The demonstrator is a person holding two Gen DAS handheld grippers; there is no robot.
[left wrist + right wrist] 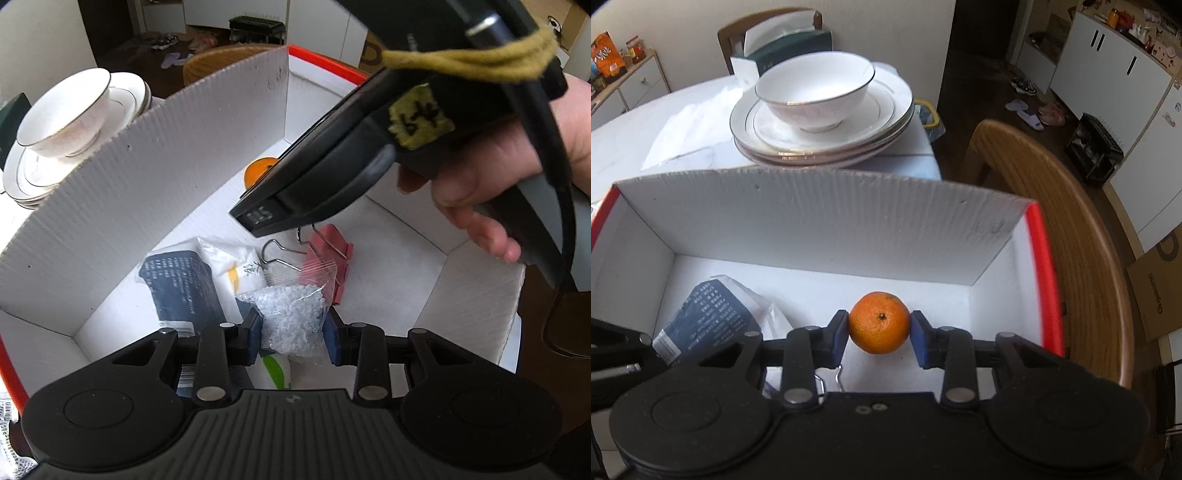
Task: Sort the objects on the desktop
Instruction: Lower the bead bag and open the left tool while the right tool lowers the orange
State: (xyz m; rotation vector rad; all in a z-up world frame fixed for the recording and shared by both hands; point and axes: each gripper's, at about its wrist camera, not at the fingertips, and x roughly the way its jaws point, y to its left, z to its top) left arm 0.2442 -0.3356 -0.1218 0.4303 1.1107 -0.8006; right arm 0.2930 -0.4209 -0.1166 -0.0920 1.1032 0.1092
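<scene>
A clear bag (293,314) of white beads sits clamped in the left hand-held gripper (293,334) above the white box (147,184). The right hand-held gripper (879,338) grips an orange (879,322) low inside the box, which also holds a dark packet (181,284) and red clip (328,254).

You have one white box (820,225) with a red rim in front of you. Inside it you can count one orange (879,322), one clear bag of small beads (291,314), one red binder clip (328,254) and one dark blue printed packet (184,291). Beyond the box stands one bowl (814,94) on a stack of plates (827,144); you see at least two.
</scene>
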